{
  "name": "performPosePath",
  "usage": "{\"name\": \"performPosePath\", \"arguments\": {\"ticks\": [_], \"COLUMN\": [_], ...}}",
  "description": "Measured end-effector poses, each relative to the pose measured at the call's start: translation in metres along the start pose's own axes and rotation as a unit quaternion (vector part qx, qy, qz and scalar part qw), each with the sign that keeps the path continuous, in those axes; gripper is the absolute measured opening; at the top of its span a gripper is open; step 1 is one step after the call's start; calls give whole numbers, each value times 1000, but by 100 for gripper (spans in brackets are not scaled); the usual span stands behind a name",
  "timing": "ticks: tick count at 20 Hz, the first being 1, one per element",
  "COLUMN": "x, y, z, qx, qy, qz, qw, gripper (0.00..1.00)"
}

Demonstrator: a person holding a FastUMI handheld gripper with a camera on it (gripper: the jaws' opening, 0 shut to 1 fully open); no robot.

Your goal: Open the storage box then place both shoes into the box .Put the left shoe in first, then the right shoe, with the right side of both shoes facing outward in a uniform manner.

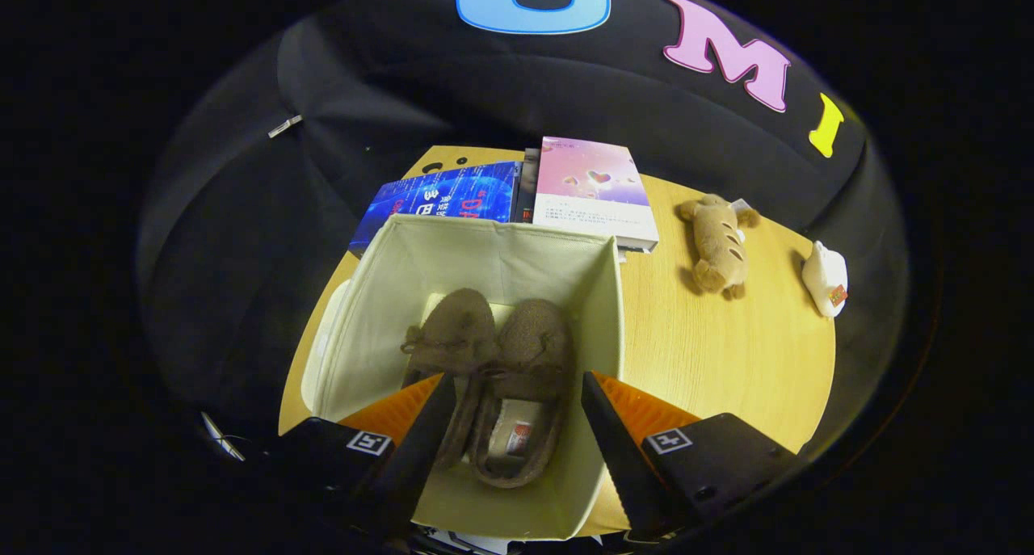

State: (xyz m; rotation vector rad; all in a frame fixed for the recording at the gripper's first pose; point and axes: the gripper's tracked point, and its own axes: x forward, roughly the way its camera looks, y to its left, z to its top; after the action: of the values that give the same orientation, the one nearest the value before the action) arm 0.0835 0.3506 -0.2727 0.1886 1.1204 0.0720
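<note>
Hovering above the open storage box (493, 256), the gripper (513, 393) has its fingers spread apart and empty, one over each side of the box's near part. Both brown shoes (493, 361) lie side by side on the floor of the cream fabric box, touching along their length, toes pointing away from the fingers and heels nearest them. The left finger (420, 434) partly covers the heel of the left-hand shoe (452, 337); the right-hand shoe (529, 361) shows its pale insole between the two fingers. The box stands on a round wooden bench (727, 353), close to its near edge. Just beyond the box lie a blue book (444, 195) and a pink book (594, 187), with a darker one between them. Farther to the right on the bench, well apart from the box, rest a brown plush toy (717, 244) and a small white toy (824, 279).
</note>
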Motion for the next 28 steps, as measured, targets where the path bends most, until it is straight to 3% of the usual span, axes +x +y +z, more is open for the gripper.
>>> {"name": "performPosePath", "arguments": {"ticks": [6,14,21,28], "x": [-15,-62,-121,-187], "y": [-2,-31,-127,-254], "z": [-1,14,40,62], "qx": [-13,-12,-12,-12], "qy": [-19,-100,-201,-301], "qz": [12,72,68,29], "qw": [1000,992,977,953], "gripper": [99,99,99,99]}}
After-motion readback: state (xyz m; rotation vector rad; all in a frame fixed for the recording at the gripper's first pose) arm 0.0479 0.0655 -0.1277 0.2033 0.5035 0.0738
